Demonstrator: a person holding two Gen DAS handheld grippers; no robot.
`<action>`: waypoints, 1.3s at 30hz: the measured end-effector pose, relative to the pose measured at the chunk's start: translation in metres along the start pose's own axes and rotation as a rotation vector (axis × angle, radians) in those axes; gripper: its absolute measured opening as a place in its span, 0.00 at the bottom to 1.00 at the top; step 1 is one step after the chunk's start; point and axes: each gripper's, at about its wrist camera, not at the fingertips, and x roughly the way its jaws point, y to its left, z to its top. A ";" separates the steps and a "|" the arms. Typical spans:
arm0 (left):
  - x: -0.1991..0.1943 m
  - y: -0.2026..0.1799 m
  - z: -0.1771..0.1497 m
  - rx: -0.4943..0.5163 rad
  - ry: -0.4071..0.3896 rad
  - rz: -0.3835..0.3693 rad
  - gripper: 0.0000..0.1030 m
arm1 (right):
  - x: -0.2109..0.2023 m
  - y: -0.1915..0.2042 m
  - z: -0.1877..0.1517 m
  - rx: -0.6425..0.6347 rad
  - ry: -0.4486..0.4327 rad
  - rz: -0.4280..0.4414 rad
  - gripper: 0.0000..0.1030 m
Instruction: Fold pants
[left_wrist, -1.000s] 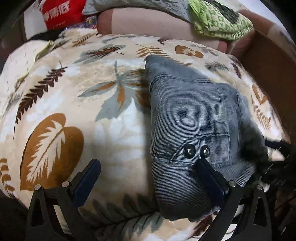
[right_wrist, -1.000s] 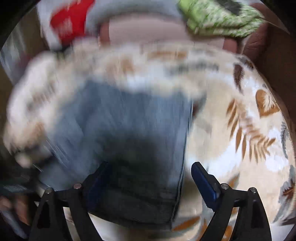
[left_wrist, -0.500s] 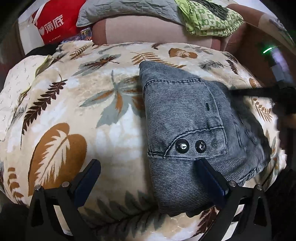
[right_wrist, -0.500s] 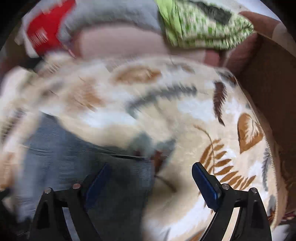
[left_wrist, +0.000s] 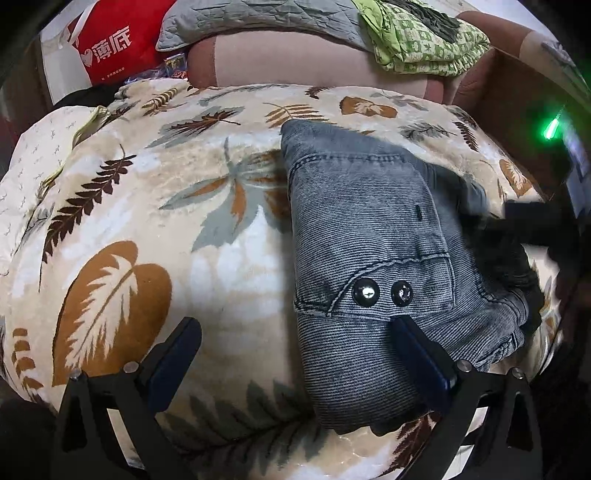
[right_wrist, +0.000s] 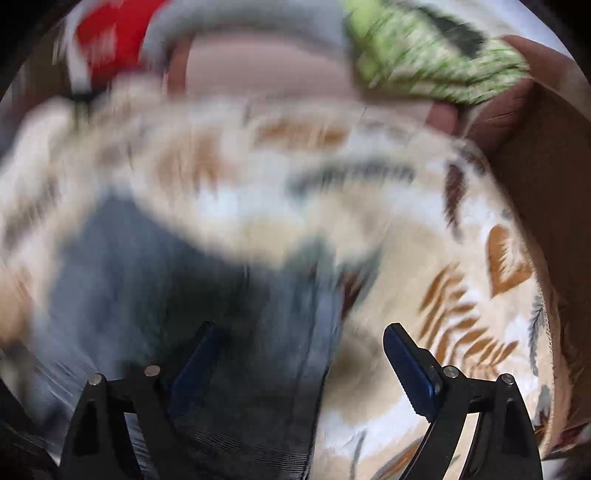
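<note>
- The pants (left_wrist: 369, 236) lie folded into a compact grey-blue bundle on the leaf-print blanket (left_wrist: 122, 206), right of centre in my left wrist view, so I judge the folding itself nearly finished and this a check or tidy-up step.
- My left gripper (left_wrist: 291, 347) hovers with jaws spread wide and nothing clamped; its right finger (left_wrist: 421, 350) sits over the near edge of the bundle below the two metal snaps (left_wrist: 382, 293) (touching or just above, I cannot tell).
- My right gripper (right_wrist: 299, 354) is wide open too and holds nothing, with the pants' right edge between the fingers; that view is badly blurred.
- Next I would press the loose right-hand layers flat or square the edges, which calls for a light, low touch.
- The cloth is fine-ribbed, corduroy-like, with stitched seams; the blanket looks plush and soft, so the bundle may shift if nudged.
</note>
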 end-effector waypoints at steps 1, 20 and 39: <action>0.000 0.001 0.000 0.001 -0.003 0.001 1.00 | -0.002 -0.003 -0.008 0.024 -0.018 0.014 0.89; -0.015 -0.023 0.004 0.070 -0.018 0.004 0.99 | -0.052 0.003 -0.084 0.017 -0.082 -0.026 0.98; -0.003 -0.023 -0.002 0.069 0.003 -0.010 1.00 | -0.049 -0.009 -0.094 0.053 -0.043 -0.004 1.00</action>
